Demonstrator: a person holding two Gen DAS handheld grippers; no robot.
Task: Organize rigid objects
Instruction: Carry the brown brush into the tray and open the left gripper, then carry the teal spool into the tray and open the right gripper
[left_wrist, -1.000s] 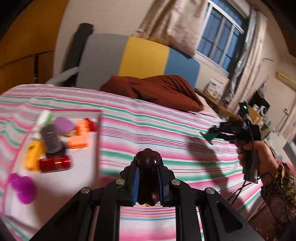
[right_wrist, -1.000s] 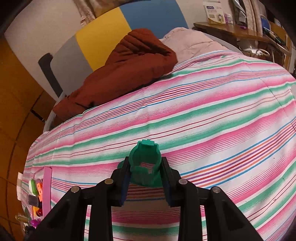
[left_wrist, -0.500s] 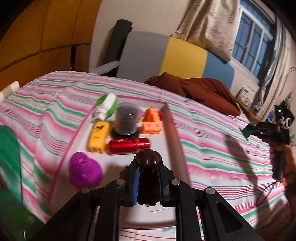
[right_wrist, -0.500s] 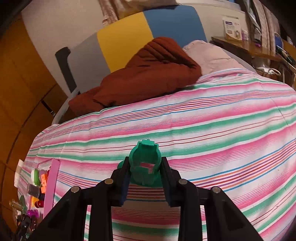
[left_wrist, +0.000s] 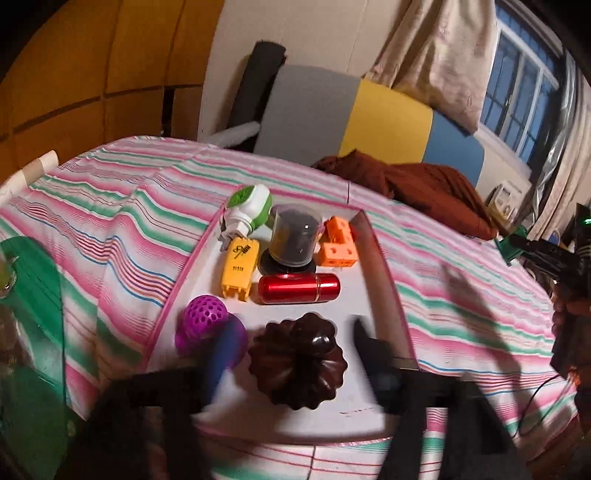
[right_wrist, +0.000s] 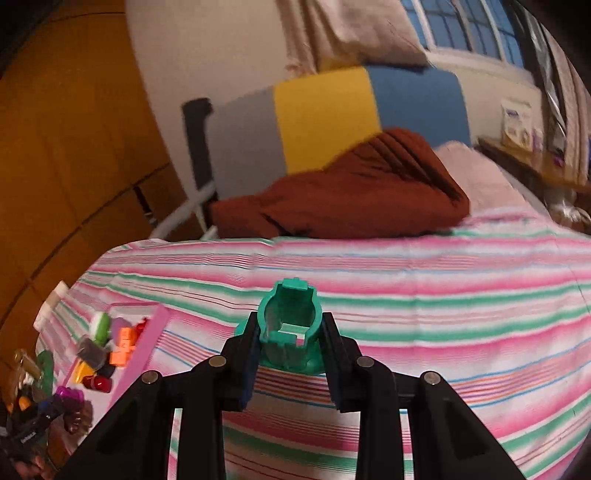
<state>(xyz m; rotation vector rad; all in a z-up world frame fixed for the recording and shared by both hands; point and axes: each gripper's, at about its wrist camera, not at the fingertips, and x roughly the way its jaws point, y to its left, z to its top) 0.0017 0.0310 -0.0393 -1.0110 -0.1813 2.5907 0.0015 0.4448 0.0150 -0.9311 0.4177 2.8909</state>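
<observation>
Both claws differ sharply: the left gripper (left_wrist: 299, 365) has its fingers spread wide and blurred, with the dark brown fluted mould (left_wrist: 298, 360) sitting free between them on the white tray (left_wrist: 354, 291) — released, touching neither finger as far as the blur allows. The right gripper (right_wrist: 289, 332) is clenched on a green plastic piece (right_wrist: 288, 328), held above the striped bedspread (right_wrist: 443, 314), well apart from the tray.

Taking the tray as the landmark: the mould rests near its closest edge. Just beyond it lies a red cylinder (left_wrist: 298, 288) on its side, crosswise. Toward the tray's left rim sits a purple perforated ball (left_wrist: 206, 317), partly masked by the left finger. Farther in, a yellow plug-like block (left_wrist: 238, 271) lies lengthwise beside the cylinder's left end. Behind the cylinder stands a clear-domed dark container (left_wrist: 293, 238) on a black base. An orange holed block (left_wrist: 338, 243) sits to its right, close to the tray's right wall. At the far left corner a white and green device (left_wrist: 248, 210) leans against the rim.

Off the tray's left side a green translucent object (left_wrist: 33, 314) fills the view's edge. Beyond the tray's far end — a rust-brown blanket (left_wrist: 417, 184) is heaped against the grey, yellow and blue headboard (left_wrist: 369, 118).
</observation>
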